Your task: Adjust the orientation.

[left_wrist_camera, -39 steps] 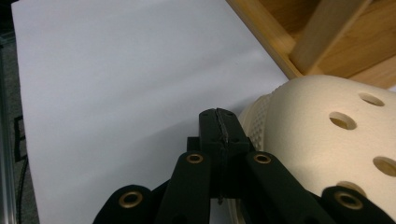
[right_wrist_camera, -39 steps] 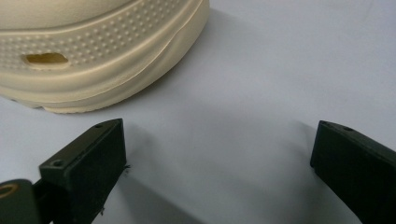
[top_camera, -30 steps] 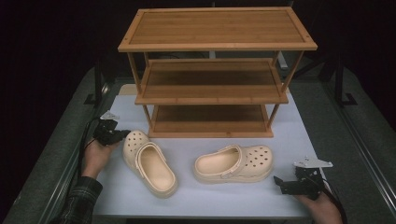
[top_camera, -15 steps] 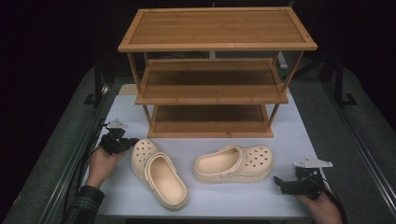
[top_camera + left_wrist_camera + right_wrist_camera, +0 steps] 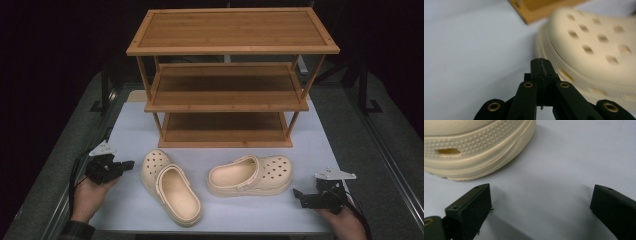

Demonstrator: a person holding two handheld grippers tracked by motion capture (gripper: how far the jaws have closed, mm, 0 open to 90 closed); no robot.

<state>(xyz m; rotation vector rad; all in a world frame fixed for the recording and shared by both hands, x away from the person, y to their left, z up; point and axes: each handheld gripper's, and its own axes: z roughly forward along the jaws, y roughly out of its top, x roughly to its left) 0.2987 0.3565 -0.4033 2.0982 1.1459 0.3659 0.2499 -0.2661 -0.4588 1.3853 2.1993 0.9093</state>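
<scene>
The white table [image 5: 130,130] is lit brightly from above, while the room around it is left almost black. Soft shadows are thrown under the wooden shelves [image 5: 227,95] and beside the two tan shoes [image 5: 170,187]. No strong glare is seen. In the left gripper view, the shoe [image 5: 596,47] and the shelf corner [image 5: 536,10] are blurred and smeared. In the right gripper view, the shoe's bumpy side [image 5: 479,147] is shown sharp, with a dark shadow under it.

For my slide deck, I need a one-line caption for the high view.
Two beige clogs lie before an empty three-tier bamboo shoe rack, flanked by the shut left gripper and open right gripper.
</scene>
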